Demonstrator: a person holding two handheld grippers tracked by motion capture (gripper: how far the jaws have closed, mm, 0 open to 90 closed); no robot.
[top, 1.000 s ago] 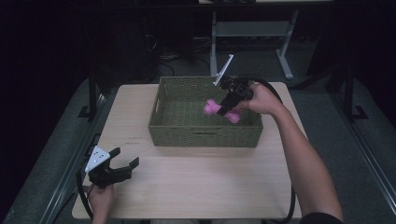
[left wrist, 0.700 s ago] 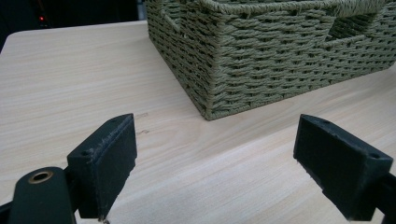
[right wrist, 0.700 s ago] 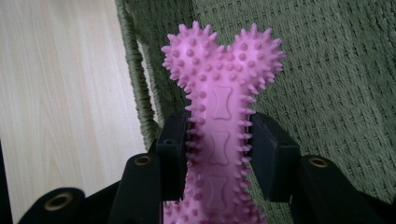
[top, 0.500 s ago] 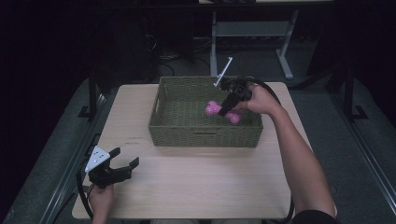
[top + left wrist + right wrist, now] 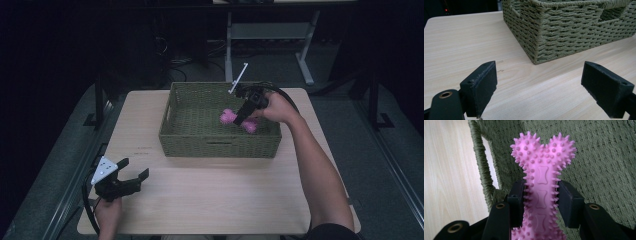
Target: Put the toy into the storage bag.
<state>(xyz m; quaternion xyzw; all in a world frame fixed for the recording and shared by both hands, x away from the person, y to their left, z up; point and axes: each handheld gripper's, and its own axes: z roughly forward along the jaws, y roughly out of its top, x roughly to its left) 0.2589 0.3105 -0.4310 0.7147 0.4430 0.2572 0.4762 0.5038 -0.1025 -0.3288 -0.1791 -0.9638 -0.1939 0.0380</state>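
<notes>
A pink spiky bone toy hangs inside the green woven basket, and my right gripper is shut on its shaft. In the right gripper view both pads press the sides of the pink bone toy, whose knobbed end points at the basket's floor and side wall. My left gripper rests low over the table's front left corner, open with nothing between its fingers. The basket's near corner stands ahead of it.
The basket sits at the back middle of the light wooden table. A white rod sticks up behind the basket's back rim. Dark floor and metal stands lie beyond the table.
My right gripper has sunk a little lower into the basket with the pink bone in it. The left gripper has stayed where it was.
</notes>
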